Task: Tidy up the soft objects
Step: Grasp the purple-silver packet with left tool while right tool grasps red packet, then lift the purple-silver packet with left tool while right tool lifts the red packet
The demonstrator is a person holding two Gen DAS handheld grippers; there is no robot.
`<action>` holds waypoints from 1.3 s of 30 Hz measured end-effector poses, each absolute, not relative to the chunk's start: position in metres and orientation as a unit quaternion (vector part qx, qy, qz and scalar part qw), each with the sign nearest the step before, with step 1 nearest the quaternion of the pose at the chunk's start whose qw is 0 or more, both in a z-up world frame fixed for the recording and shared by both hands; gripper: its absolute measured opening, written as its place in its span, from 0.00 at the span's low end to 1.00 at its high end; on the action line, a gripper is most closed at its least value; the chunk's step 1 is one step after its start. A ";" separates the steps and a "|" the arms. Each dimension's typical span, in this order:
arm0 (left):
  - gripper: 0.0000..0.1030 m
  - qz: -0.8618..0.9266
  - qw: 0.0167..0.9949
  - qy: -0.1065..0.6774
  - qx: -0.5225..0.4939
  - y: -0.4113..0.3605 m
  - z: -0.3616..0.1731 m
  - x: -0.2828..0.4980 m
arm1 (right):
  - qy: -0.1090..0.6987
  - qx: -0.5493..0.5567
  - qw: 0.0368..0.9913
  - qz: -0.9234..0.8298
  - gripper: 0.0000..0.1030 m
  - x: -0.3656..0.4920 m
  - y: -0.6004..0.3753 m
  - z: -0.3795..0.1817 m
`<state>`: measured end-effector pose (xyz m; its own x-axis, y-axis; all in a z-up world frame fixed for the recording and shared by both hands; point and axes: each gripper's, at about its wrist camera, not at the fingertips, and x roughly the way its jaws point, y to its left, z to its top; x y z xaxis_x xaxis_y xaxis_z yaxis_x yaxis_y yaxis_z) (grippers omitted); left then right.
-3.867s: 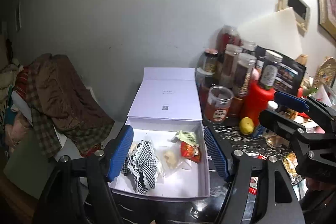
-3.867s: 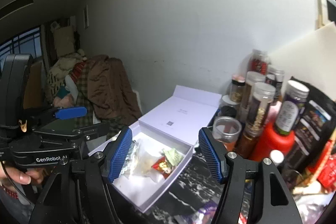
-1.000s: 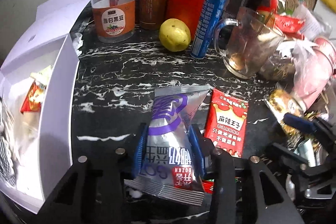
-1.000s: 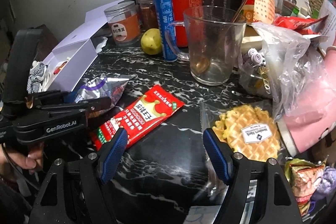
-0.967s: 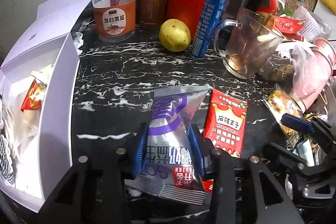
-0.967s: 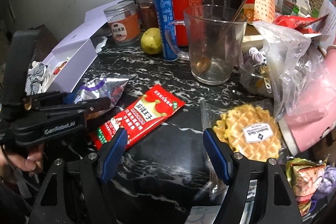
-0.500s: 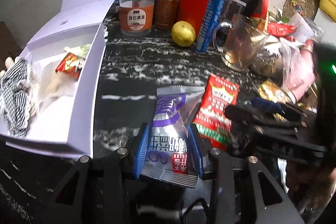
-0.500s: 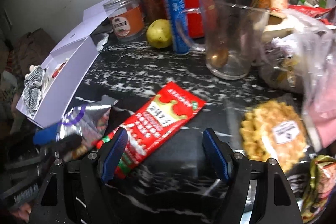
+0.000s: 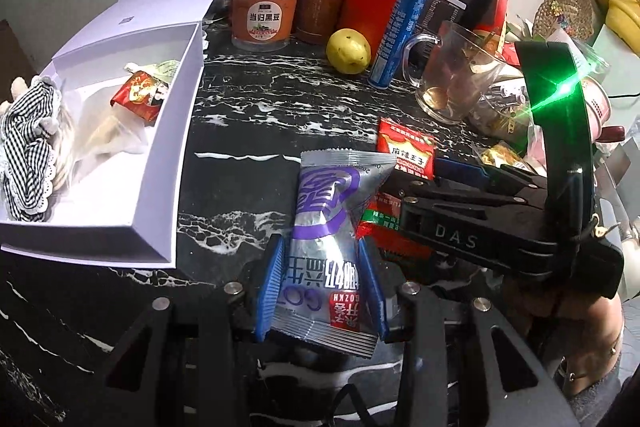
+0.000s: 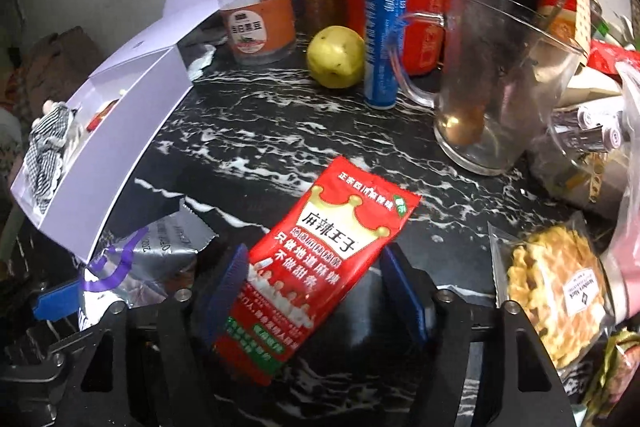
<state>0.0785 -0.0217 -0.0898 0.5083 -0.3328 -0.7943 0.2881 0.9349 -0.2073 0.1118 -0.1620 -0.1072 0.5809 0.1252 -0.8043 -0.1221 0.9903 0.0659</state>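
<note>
Left gripper (image 9: 322,289) is sitting low over the black marbled countertop (image 9: 248,115), pointing toward the jar row. Its 2 blue ribbed pads are pressing both sides of a silver-and-purple foil snack packet (image 9: 328,239), crinkled and pillow-shaped, crimped end toward the camera.

Right gripper (image 10: 316,291) is reaching in from the right, angled down at the counter. Its 2 pads are spread around the lower half of a glossy red snack sachet (image 10: 320,259); the left pad is touching the sachet edge, the right pad is standing clear of it. Whether the sachet is lifted, cannot tell.

White cardboard box (image 9: 168,163) is lying open to the left, holding a black-and-white checked cloth (image 9: 24,147) and a small red packet (image 9: 138,95).
</note>
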 end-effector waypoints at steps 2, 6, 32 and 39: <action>0.36 -0.181 0.866 0.464 -0.027 -0.021 -0.090 0.077 | 0.448 -0.002 0.891 0.075 0.59 0.109 -0.163 -0.107; 0.36 -0.184 0.862 0.471 -0.032 -0.021 -0.092 0.073 | 0.444 -0.016 0.891 0.098 0.49 0.099 -0.166 -0.105; 0.36 -0.212 0.842 0.493 -0.057 -0.020 -0.099 0.005 | 0.459 -0.082 0.867 0.177 0.46 -0.029 -0.160 -0.103; 0.41 -0.203 0.840 0.499 -0.065 -0.021 -0.103 0.015 | 0.468 -0.021 0.871 0.151 0.64 -0.020 -0.168 -0.103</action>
